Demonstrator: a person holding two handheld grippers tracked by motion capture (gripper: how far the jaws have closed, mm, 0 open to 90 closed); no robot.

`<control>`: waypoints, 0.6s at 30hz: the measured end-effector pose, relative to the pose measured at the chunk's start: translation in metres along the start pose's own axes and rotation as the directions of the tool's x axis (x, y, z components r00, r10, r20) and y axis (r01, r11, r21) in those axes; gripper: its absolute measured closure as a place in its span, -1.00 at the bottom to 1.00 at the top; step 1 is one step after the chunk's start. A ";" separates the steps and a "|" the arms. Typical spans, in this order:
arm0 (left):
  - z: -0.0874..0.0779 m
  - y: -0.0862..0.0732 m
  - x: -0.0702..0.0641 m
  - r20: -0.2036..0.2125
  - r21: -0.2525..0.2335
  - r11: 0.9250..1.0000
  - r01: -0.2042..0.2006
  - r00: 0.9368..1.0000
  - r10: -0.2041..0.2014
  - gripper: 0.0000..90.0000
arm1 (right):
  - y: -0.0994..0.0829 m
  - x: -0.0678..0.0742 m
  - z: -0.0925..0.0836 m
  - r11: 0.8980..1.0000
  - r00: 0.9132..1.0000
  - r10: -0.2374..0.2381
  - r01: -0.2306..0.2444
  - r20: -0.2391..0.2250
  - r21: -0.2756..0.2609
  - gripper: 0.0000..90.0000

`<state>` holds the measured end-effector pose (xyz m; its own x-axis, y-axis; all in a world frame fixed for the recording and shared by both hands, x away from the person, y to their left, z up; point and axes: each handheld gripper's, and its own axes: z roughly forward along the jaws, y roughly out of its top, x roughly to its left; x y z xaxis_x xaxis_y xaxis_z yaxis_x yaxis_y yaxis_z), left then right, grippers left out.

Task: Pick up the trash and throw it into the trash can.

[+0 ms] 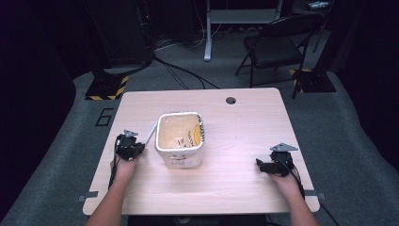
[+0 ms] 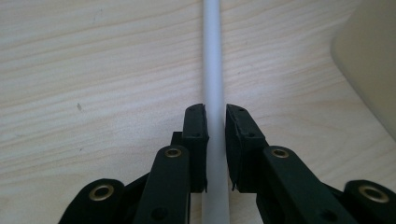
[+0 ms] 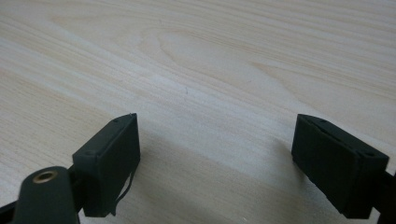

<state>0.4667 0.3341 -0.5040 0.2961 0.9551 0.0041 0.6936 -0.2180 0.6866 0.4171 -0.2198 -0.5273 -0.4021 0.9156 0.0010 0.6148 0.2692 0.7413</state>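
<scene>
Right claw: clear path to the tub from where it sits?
Probably yes. The right claw rests open on bare table, with nothing between it and the tub. The left claw and white rod are on the tub's far side.

Quick count: one pale wooden tabletop (image 1: pixel 235 174) with one round cable hole (image 1: pixel 230 100) near its far edge. Two black hand-held grippers, a left hand-held gripper (image 1: pixel 129 147) and a right hand-held gripper (image 1: pixel 273 165), one per hand. One thin white plastic rod (image 2: pixel 214 70) sits between the left hand-held gripper's jaws. One cream square tub with printed sides (image 1: pixel 180 139) stands just right of that gripper. Beyond the table: one black folding chair (image 1: pixel 277 47) and two yellow-and-black striped stand bases (image 1: pixel 107 88).
</scene>
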 end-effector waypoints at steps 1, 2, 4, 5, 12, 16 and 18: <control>-0.002 0.001 0.000 0.009 -0.003 1.000 0.002 1.000 -0.002 0.75 | 0.000 0.000 0.000 1.000 1.000 0.000 0.000 0.000 0.000 -0.67; -0.004 0.002 0.000 0.011 -0.003 1.000 0.008 1.000 -0.008 0.75 | 0.000 0.000 0.000 1.000 1.000 -0.001 0.001 0.000 0.000 -0.67; -0.013 0.005 0.000 0.032 -0.020 1.000 -0.001 0.999 0.001 0.75 | 0.000 0.000 0.000 1.000 1.000 -0.003 0.003 -0.001 0.000 -0.67; -0.013 0.005 0.000 0.032 -0.020 1.000 -0.001 0.999 0.001 0.75 | 0.000 0.000 0.000 1.000 1.000 -0.003 0.003 -0.001 0.000 -0.67; -0.033 0.008 0.004 0.072 -0.030 0.999 -0.012 0.997 0.014 0.75 | 0.000 0.000 0.000 1.000 1.000 -0.003 0.003 -0.001 0.000 -0.67; -0.045 0.010 0.007 0.081 -0.042 0.999 -0.012 0.997 0.016 0.75 | 0.000 0.000 0.000 1.000 1.000 -0.003 0.003 -0.001 0.000 -0.67; -0.051 0.011 0.008 0.085 -0.050 0.999 -0.012 0.996 0.017 0.75 | 0.000 0.000 0.000 1.000 1.000 -0.003 0.003 -0.001 0.000 -0.67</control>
<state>0.4435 0.3497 -0.4596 0.3625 0.9308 -0.0465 0.6563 -0.2196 0.7219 0.4174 -0.2199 -0.5273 -0.4046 0.9145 -0.0009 0.6134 0.2721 0.7414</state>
